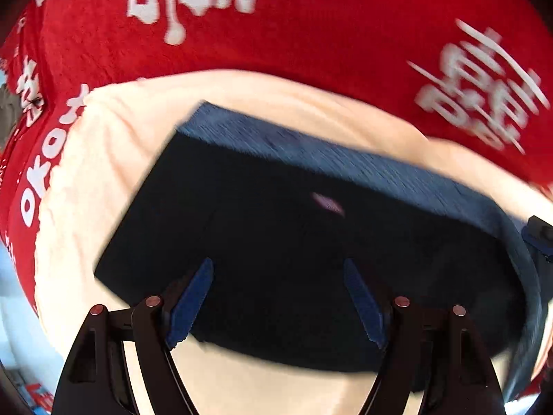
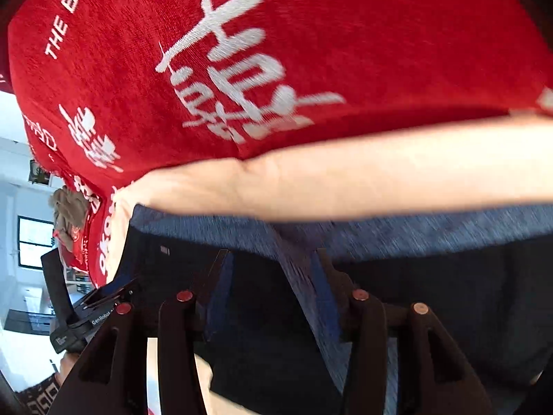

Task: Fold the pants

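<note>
Dark navy pants [image 1: 276, 224] lie folded into a compact block on a cream cloth [image 1: 242, 90]. A lighter blue band [image 1: 311, 152] runs along their far edge. My left gripper [image 1: 278, 264] points down over the near part of the block, its blue pads [image 1: 193, 304] wide apart and gripping nothing. In the right wrist view the pants [image 2: 449, 294] fill the lower half. My right gripper [image 2: 271, 256] stands partly open over them. A ridge of lighter blue fabric [image 2: 300, 287] runs between its fingers, close to the right pad [image 2: 328, 307]; no pinch shows.
A red blanket [image 1: 311, 34] with white lettering lies under the cream cloth [image 2: 345, 180] and fills the far side of both views. The other gripper's black body [image 2: 79, 314] shows at lower left in the right wrist view. A bright room with a window [image 2: 34, 242] lies beyond.
</note>
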A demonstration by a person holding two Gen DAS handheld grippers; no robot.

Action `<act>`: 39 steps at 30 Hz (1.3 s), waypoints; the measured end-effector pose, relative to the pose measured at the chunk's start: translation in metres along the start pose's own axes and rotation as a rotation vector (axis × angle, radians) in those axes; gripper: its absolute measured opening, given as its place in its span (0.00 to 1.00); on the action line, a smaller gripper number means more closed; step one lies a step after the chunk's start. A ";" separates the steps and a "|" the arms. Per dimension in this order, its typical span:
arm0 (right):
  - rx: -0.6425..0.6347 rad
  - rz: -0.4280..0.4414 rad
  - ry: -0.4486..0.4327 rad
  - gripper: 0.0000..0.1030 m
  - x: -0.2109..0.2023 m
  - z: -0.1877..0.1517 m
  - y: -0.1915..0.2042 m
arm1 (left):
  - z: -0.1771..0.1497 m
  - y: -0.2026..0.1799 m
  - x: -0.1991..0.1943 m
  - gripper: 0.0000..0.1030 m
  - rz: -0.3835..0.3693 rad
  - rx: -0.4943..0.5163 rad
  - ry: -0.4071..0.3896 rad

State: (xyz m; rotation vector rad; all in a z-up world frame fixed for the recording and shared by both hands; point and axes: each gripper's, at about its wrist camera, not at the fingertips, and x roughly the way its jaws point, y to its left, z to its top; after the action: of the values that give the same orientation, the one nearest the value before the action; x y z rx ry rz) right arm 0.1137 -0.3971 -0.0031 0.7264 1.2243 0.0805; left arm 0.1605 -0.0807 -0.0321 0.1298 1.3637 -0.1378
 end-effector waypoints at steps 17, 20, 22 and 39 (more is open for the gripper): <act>0.470 -0.152 -0.199 0.55 -0.157 -0.277 -0.126 | -0.110 -0.216 -0.047 0.76 -0.369 0.446 0.097; 0.542 -0.194 -0.225 0.55 -0.170 -0.316 -0.148 | -0.133 -0.250 -0.059 0.76 -0.436 0.484 0.110; 0.577 -0.190 -0.232 0.55 -0.174 -0.334 -0.163 | -0.142 -0.269 -0.058 0.76 -0.478 0.498 0.121; 0.483 0.166 -0.177 0.49 -0.154 -0.331 -0.219 | -0.189 -0.349 -0.021 0.76 -0.491 0.449 0.230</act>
State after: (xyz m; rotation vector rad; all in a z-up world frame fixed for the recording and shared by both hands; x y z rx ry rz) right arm -0.3013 -0.4801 -0.0444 1.2289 1.0184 -0.1456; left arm -0.0861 -0.3917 -0.0539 0.1877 1.5555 -0.8653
